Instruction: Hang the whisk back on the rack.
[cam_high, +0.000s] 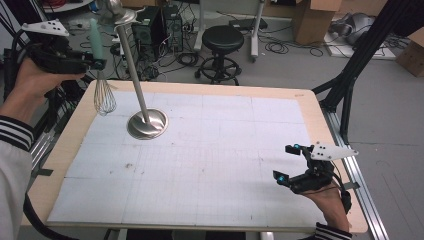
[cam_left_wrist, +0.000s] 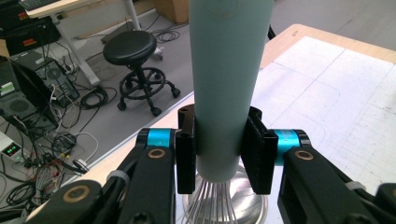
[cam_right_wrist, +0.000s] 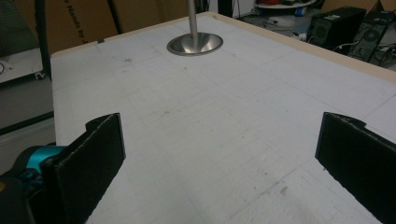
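Nearest, at the right near corner of the surface (cam_high: 210, 200), the right gripper (cam_high: 294, 162) rests low in the person's hand with its jaws spread wide and nothing between them; its own view looks across bare white gridded sheet toward the far side. Farther in and to the left, a metal stand (cam_high: 146, 123) sits on the sheet: a round shiny base with a thin pole that leans up toward the far left and ends in a small disc and knob at the top. Farther left still, above the far left edge of the surface, the left gripper (cam_high: 98, 64) is clamped on the pale green handle of a whisk (cam_high: 104, 97), which hangs upright with its wire head pointing down, clear of the sheet and just beside the pole without touching it. The left gripper view shows the two black pads pressing the handle from either side low down, close to where the wires start, with the stand's base showing below. The work looks like hanging or setting the whisk on the stand. The risks from here, as I judge them: the handle is smooth and round, so it could swivel or slide in the pads if it is tilted; the wire head could knock the slim pole and tip the stand; and the whisk, held over the edge, would fall to the floor if it slipped.
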